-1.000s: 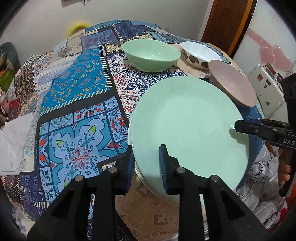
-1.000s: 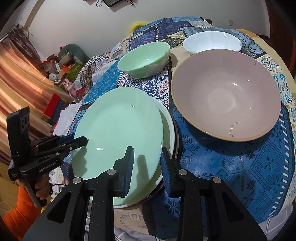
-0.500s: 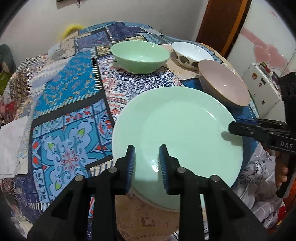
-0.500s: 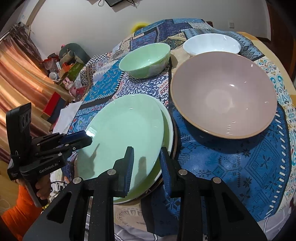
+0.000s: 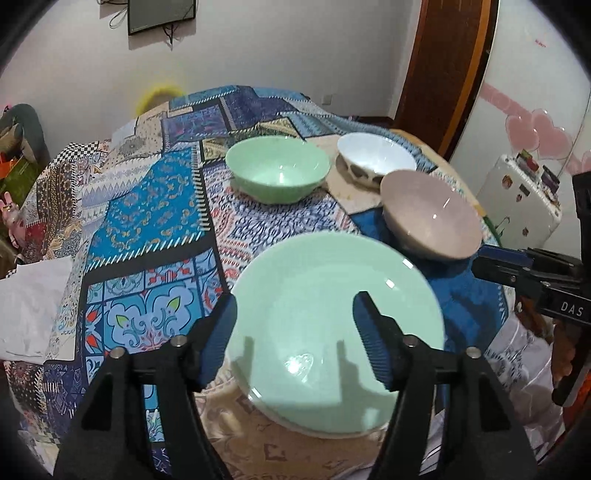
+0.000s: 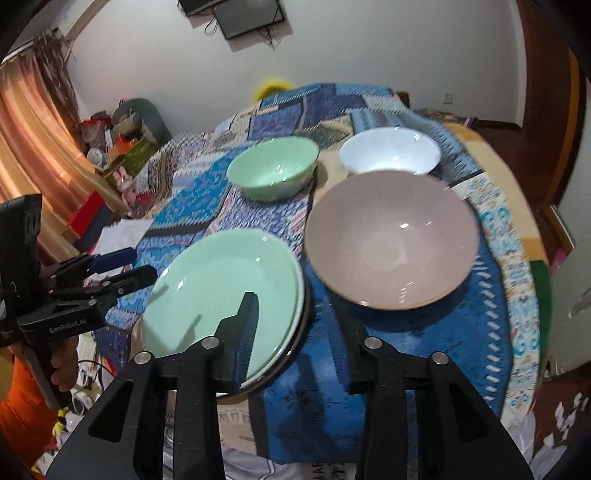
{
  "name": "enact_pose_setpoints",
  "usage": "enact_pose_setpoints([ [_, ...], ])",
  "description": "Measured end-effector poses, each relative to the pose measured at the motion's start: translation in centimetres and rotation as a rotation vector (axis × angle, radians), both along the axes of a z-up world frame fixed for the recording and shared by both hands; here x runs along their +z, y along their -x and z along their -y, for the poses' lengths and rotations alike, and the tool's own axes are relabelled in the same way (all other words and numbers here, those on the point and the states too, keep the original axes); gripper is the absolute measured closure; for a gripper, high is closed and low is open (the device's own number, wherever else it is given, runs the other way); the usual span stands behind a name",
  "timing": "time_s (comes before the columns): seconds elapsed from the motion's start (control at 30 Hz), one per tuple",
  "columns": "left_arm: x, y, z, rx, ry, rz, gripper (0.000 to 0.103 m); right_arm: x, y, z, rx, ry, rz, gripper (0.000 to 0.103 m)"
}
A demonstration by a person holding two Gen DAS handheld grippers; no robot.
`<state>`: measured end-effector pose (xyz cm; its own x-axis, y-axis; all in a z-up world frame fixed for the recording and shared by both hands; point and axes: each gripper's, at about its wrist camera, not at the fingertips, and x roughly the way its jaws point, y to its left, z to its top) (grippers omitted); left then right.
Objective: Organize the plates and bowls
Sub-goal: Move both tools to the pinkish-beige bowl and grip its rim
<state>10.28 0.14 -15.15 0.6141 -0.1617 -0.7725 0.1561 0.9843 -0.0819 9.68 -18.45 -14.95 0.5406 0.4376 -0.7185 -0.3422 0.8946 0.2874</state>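
A round counter (image 6: 517,236) is covered by a patchwork cloth (image 5: 147,206) in blues, whites and reds. Behind it stands a plain white wall (image 6: 369,55) with a dark framed screen (image 5: 161,14) mounted high and cables hanging below it. A brown wooden door frame (image 5: 439,74) rises on the right, beside a pale panel with pink hearts (image 5: 535,129). Orange-pink curtains (image 6: 29,147) hang at the left, near clutter of boxes and toys on the floor (image 6: 118,155).

Soft indoor light, plate glare, motion blur, fisheye-warped edges
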Motion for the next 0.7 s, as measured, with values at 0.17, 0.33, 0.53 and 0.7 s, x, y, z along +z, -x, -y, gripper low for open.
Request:
enact_pose_setpoints([
  [0.17, 1.5, -0.9, 1.5, 0.005, 0.021, 0.049, 0.020, 1.4, -0.1, 2.1, -0.059, 0.001, 0.052, 0.057],
  [0.33, 2.3, -2.8, 4.1, -0.020, 0.002, 0.072, 0.015, 2.1, -0.7, 4.2, -0.123, 0.016, 0.108, 0.046],
  [0.53, 1.6, -5.9, 7.7, -0.072, -0.001, 0.043, 0.014, 1.5, -2.4, 6.5, -0.176, 0.009, 0.100, 0.046],
  [0.7, 0.2, -8.5, 9.8, -0.085, -0.007, 0.007, 0.014, 0.4, -3.9, 7.9, -0.205, 0.018, 0.074, 0.046],
])
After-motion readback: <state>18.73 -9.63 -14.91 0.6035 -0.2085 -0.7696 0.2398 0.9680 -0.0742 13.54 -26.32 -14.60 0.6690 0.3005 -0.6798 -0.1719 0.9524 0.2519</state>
